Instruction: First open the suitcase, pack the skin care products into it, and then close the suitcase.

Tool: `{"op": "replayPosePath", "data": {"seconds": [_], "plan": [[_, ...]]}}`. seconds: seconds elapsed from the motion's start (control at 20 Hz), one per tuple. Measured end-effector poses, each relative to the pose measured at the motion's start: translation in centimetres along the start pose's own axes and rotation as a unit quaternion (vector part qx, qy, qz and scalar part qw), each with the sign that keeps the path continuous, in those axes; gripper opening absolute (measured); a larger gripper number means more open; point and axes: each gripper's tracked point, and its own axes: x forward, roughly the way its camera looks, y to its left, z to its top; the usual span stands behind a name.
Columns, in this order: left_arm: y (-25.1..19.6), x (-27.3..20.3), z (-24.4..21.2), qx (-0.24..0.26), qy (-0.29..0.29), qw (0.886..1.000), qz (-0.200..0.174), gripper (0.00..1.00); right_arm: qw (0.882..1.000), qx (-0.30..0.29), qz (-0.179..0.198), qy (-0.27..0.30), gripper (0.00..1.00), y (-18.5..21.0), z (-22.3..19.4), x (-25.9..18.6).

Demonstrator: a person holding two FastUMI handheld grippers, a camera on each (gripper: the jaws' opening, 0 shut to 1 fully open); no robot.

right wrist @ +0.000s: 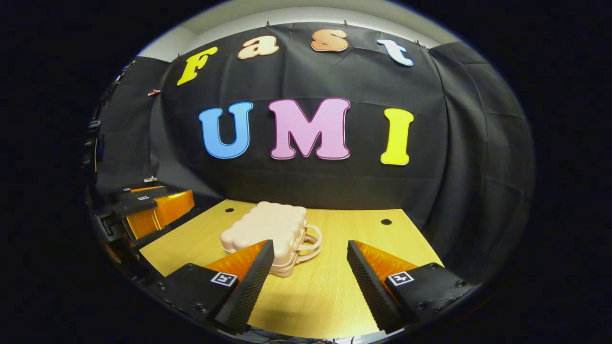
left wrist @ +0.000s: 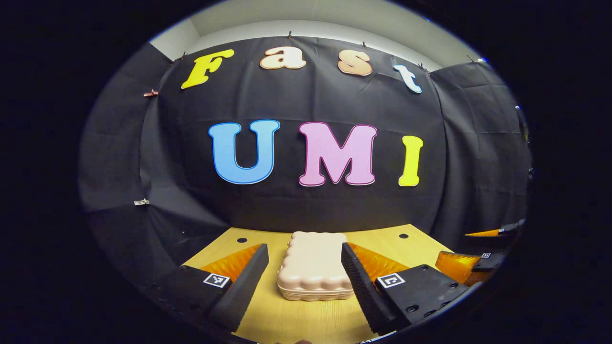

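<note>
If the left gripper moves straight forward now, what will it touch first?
Most likely the closed suitcase. It lies flat on the table, directly ahead between the open fingers of the left gripper. Nothing else seems to be in the way, though depth is hard to judge.

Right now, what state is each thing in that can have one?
suitcase: closed, lying flat on the table, handles toward the right tool.
left tool: open, fingers either side of the suitcase, not touching.
right tool: open, holding nothing.
</note>
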Motion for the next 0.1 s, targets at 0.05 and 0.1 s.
{"op": "replayPosePath", "data": {"seconds": [0.05,0.1], "plan": [[0.09,-0.07,-0.20,0.001,0.003,1.000,0.000,0.96,1.000,0.002,-0.002,0.001,0.98,-0.06,-0.12,-0.03],[0.17,0.02,-0.40,0.001,0.005,1.000,0.000,0.96,1.000,0.003,-0.004,0.004,0.98,0.02,-0.29,-0.05]]}}
